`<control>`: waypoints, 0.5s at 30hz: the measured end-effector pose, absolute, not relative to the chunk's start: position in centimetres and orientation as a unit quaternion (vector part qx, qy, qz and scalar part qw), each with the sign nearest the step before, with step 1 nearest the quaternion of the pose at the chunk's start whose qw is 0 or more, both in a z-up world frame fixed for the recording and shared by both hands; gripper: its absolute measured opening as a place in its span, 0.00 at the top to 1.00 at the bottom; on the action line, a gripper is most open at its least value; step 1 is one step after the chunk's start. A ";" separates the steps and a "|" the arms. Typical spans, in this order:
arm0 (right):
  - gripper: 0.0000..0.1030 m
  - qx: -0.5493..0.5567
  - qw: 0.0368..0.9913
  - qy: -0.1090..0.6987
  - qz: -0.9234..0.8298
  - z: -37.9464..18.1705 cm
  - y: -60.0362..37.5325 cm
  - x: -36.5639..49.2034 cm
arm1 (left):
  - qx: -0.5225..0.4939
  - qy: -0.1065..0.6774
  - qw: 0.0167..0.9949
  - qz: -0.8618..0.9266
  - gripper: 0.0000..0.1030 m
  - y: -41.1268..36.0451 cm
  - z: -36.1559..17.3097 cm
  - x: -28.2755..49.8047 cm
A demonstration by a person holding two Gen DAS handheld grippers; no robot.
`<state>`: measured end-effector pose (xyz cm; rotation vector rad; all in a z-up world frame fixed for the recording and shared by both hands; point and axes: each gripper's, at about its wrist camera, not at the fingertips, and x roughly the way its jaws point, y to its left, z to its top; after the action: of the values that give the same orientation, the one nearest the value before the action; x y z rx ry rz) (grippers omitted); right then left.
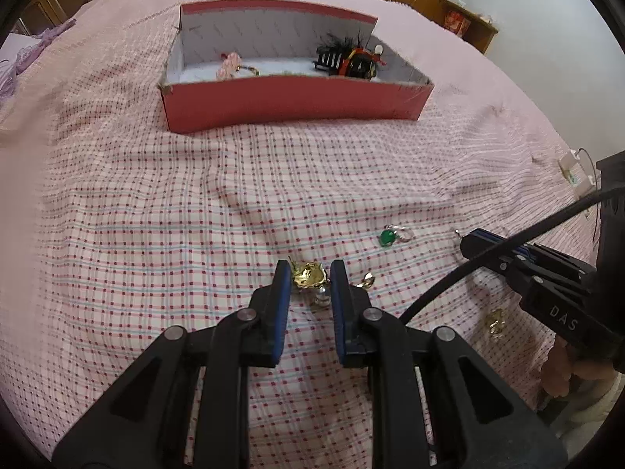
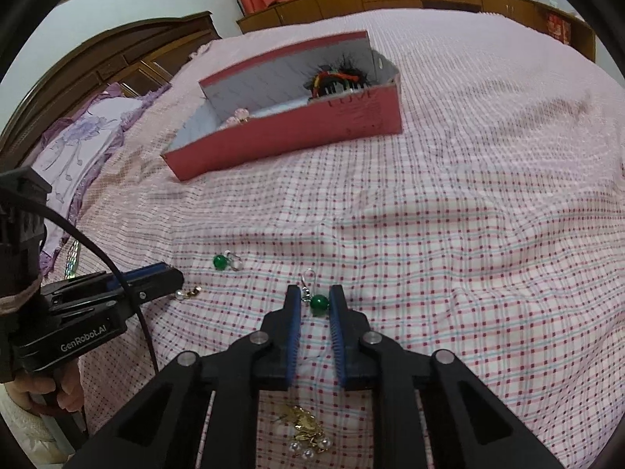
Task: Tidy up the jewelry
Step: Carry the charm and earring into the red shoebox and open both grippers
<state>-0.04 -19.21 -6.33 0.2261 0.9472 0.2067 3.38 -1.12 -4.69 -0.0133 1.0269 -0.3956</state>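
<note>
A: Jewelry is being picked up off the bed [image 1: 156,215] right now. The left gripper [image 1: 310,273] is squeezed on a gold earring [image 1: 308,275], and the earring is touching the checked sheet.

B: And the other one?

A: The right gripper [image 2: 314,299] is nearly closed around a green bead earring [image 2: 319,305]. Its pads look like they press the bead, which lies on the sheet too.

B: So what comes next?

A: I think both need to lift straight up, then go over to the red box [image 1: 289,105]. It sits farther up the bed, well apart from both grippers, with a pink piece [image 1: 230,65] and a black feathery clip [image 1: 347,58] inside.

B: Is there room?

A: Lots. The sheet between here and the box is bare. But the near wall stands up, so the grippers must go over it. Another green earring [image 1: 392,235] lies between the two grippers, and a gold piece with pearls [image 2: 304,430] lies under the right one. Better not bump those.
</note>
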 end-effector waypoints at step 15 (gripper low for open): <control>0.84 0.096 0.918 0.372 0.103 -2.0 -19.6 -0.5 | -0.029 0.396 0.899 -0.182 0.89 -0.3 0.4 2.7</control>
<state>-0.55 -19.65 -2.04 0.1974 0.7647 0.2124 2.66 -0.34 0.35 -0.0605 0.8205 -0.3776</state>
